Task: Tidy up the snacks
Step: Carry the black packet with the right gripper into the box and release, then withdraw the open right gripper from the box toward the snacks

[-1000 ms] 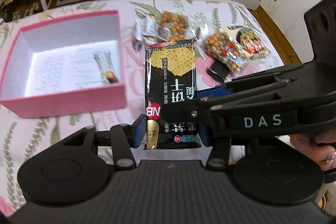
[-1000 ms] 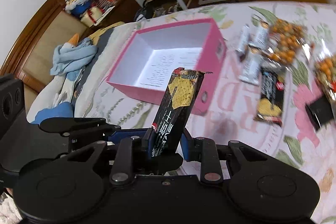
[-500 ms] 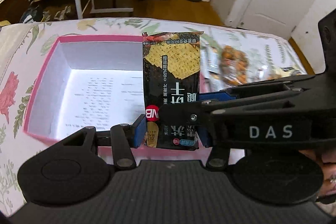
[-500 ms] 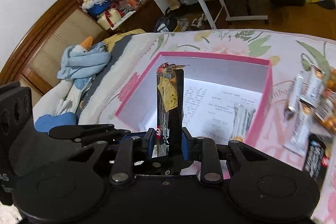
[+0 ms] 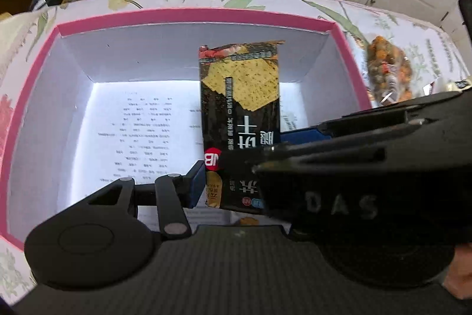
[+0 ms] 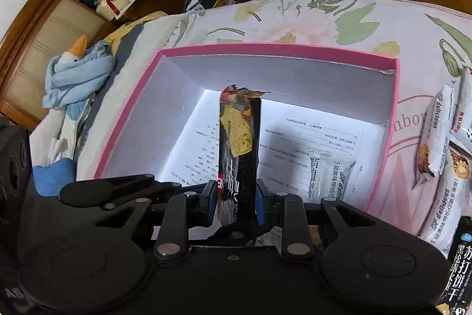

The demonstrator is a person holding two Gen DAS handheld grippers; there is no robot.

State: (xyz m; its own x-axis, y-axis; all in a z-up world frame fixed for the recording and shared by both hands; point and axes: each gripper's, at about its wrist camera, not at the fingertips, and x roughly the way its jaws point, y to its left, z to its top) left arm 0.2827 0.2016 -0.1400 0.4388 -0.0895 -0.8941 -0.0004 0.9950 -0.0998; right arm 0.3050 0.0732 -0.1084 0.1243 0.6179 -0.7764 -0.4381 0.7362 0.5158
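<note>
Our left gripper (image 5: 239, 182) is matte black plastic: two round hubs at its base, flat linkage bars pinned with silver rivets, a ribbed black body below, and blue pads on the fingers (image 5: 198, 182). Our right gripper (image 6: 236, 202) is built the same, with blue-lined fingertips (image 6: 211, 204), silver pivot pins and smooth black discs on either side. White letters reading "DAS" mark the side of its black housing, seen from our left wrist view.
</note>
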